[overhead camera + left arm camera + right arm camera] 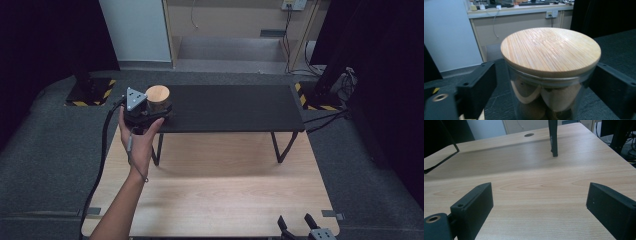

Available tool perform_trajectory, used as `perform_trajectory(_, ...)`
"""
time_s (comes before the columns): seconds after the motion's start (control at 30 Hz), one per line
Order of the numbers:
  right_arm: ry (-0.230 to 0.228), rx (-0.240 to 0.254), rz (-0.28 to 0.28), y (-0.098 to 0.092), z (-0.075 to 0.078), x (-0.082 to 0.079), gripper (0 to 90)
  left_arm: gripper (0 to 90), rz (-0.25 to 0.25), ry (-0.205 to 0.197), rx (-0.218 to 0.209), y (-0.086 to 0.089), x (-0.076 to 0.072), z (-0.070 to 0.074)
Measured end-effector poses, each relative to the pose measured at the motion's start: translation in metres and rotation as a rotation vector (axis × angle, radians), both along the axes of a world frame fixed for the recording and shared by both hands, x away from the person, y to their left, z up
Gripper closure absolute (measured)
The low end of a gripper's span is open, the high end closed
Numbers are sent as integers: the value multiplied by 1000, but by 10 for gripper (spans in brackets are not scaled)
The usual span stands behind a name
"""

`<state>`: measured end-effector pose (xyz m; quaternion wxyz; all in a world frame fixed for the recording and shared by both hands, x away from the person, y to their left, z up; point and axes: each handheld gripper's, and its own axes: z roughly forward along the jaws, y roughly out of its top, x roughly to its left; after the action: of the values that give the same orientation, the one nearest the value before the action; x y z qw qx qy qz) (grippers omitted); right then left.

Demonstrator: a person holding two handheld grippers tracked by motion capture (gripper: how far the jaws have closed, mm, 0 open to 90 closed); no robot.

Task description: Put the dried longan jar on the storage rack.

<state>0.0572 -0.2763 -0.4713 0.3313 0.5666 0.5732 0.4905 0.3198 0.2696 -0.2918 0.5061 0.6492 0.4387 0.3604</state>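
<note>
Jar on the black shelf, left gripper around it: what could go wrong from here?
1. The jar stands near the left end of the black shelf; a sideways nudge from the left gripper could tip it off.
2. The jaws flank the glass just under the wooden lid with a small gap on the left; pulling back crookedly could drag the jar.
3. The glass looks smooth, so a re-grip may slip.

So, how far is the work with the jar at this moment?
Done: the jar stands upright on the black shelf, wooden lid on. In hand: the left gripper has its jaws around it, seemingly not pressing. Left: possibly drawing that gripper away. The right gripper waits open over the table.
</note>
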Motion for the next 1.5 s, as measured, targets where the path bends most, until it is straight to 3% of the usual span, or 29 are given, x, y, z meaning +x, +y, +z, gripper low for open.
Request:
perform_trajectory(0.1,0,2,5,0,0,1,72,7,5,3,0,-1,0,0)
perform_trajectory(0.7,-1,-2,13,1,0,2,72,0,-6,-15,-15,1,-6,-4)
perform_trajectory(1.17,-3,-3,19,3,2,2,71,0,-7,-35,-21,5,-21,-6)
perform_trajectory(1.5,-8,-5,24,4,4,2,70,0,-18,-67,-40,13,-42,-14)
